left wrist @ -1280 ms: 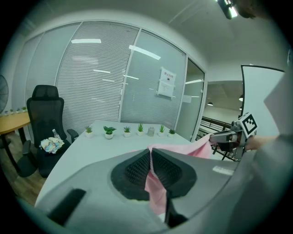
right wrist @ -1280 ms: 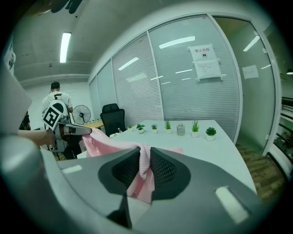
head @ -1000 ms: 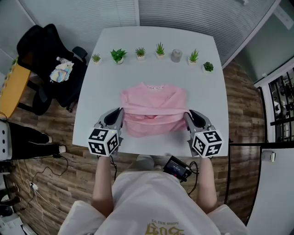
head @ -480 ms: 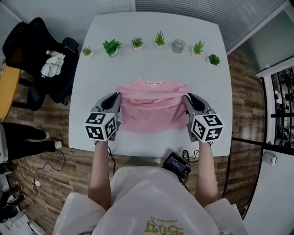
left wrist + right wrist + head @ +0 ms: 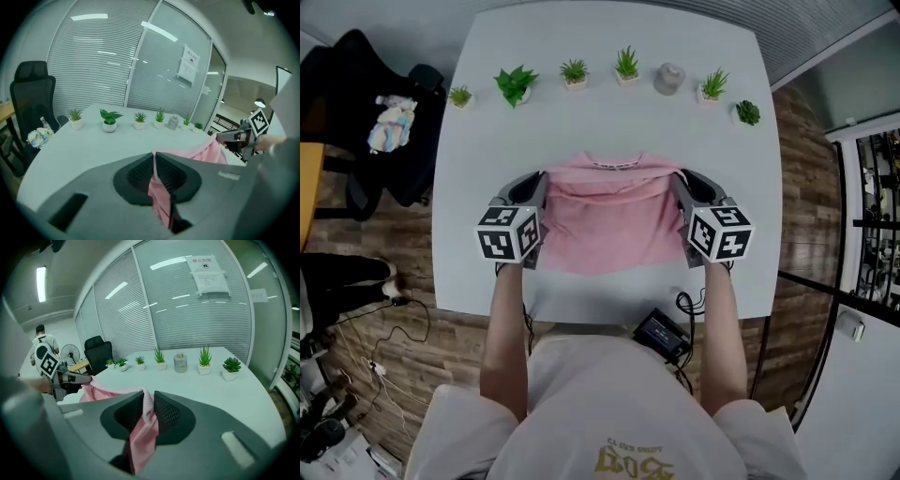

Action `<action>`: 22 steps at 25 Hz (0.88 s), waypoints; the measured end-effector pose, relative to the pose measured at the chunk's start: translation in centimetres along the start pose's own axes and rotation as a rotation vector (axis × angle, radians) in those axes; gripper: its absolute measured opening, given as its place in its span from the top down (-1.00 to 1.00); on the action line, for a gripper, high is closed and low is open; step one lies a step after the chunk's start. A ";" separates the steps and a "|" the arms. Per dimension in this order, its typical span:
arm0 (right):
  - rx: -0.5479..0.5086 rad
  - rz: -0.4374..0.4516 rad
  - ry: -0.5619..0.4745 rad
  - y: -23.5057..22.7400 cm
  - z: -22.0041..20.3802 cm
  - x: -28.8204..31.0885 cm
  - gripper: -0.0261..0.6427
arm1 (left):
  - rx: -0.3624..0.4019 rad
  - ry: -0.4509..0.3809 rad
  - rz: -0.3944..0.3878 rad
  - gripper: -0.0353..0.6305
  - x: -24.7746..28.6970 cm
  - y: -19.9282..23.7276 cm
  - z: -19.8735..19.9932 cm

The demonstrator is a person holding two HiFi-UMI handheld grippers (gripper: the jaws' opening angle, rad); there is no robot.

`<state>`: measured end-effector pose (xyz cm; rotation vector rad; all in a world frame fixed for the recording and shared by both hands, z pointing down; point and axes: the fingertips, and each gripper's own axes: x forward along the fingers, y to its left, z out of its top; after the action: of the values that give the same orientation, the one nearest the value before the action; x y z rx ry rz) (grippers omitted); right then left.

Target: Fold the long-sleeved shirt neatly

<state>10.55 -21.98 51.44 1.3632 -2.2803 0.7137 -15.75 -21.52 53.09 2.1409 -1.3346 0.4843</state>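
Table (image 5: 478, 187) carries six planted pots (image 5: 574, 73) behind pink shirt (image 5: 609, 220).

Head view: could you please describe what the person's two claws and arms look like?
The left claw and right claw are grey shells with black ribbed pads. Each carries a white cube of black square markers. The person wears a pale short-sleeved T-shirt with yellow print; a black cable loops beside the right arm.
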 end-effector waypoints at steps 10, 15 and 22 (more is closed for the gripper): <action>0.010 -0.019 0.095 -1.8 -2.1 5.1 0.69 | 0.028 0.087 0.040 0.82 3.9 2.2 -1.9; 0.026 -0.046 0.148 -2.6 -3.9 6.8 0.68 | 0.007 0.120 0.058 0.74 5.2 2.9 -3.2; 0.040 -0.060 0.197 -2.7 -5.9 7.7 0.54 | -0.021 0.102 0.122 0.32 5.5 4.7 -3.4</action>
<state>9.89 -24.87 61.04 1.3112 -2.0738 0.8382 -17.58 -24.81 60.12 1.9977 -1.4119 0.6167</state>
